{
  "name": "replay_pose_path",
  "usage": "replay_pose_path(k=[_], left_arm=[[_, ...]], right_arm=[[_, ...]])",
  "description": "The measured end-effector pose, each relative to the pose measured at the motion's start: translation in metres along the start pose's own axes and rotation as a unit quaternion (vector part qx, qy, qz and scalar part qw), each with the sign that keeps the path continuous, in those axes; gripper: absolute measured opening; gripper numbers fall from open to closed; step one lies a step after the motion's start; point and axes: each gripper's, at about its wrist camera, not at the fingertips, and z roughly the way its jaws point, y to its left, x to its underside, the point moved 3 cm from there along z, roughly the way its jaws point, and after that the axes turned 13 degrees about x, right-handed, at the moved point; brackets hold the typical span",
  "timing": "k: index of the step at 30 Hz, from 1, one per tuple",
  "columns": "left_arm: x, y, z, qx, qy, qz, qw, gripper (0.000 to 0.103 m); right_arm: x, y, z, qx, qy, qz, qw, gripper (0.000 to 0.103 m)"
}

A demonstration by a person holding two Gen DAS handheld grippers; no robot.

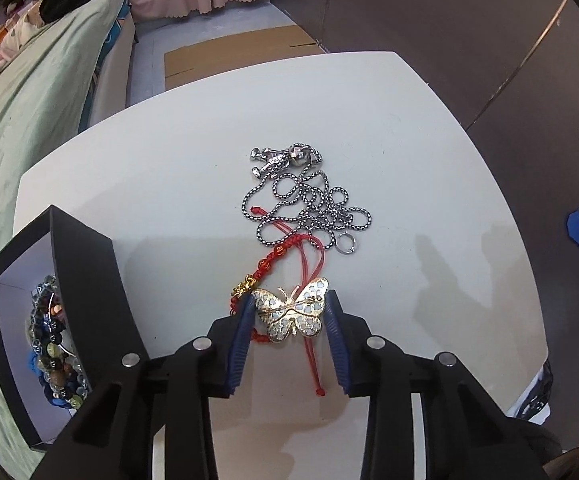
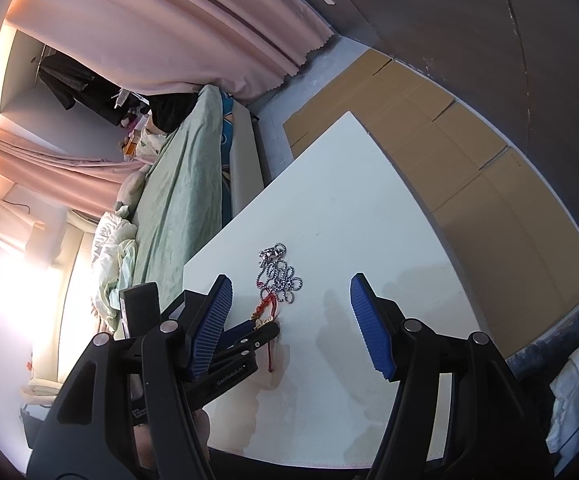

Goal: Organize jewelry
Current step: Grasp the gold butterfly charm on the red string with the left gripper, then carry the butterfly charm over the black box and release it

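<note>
A gold butterfly brooch [image 1: 291, 310] sits between the blue pads of my left gripper [image 1: 289, 304], which is shut on its two wing edges just over the white table [image 1: 169, 168]. A red cord bracelet [image 1: 273, 264] with gold beads lies under and beside it. A silver chain necklace [image 1: 305, 200] with a figure pendant lies beyond. A black box [image 1: 89, 280] at the left holds several beaded bracelets [image 1: 53, 352]. My right gripper [image 2: 289, 320] is open and empty, held above the table; the left gripper [image 2: 249, 334] shows below it.
A bed with green cover [image 1: 29, 120] runs along the table's left side. Flat cardboard [image 2: 469, 160] lies on the floor beyond the table. Pink curtains [image 2: 169, 20] hang behind. The table's near edge [image 2: 329, 462] is under my right gripper.
</note>
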Motion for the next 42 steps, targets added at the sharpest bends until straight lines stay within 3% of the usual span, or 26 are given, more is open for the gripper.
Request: replay_pose_path(k=[13, 27, 42], left_arm=[[-0.004, 0.010, -0.050, 0.065, -0.057, -0.030, 0.9958, 0.031], [-0.003, 0.048, -0.120, 0.100, -0.132, -0.064, 0.9841, 0.031], [0.022, 0.111, -0.155, 0.112, -0.162, -0.138, 0.9706, 0.032]], right_arm=[[0.006, 0.014, 0.016, 0.012, 0.012, -0.022, 1.000, 0.062], [0.014, 0.050, 0.056, 0.045, 0.026, -0.060, 0.997, 0.062], [0.016, 0.096, 0.112, 0.133, 0.020, -0.156, 0.979, 0.062]])
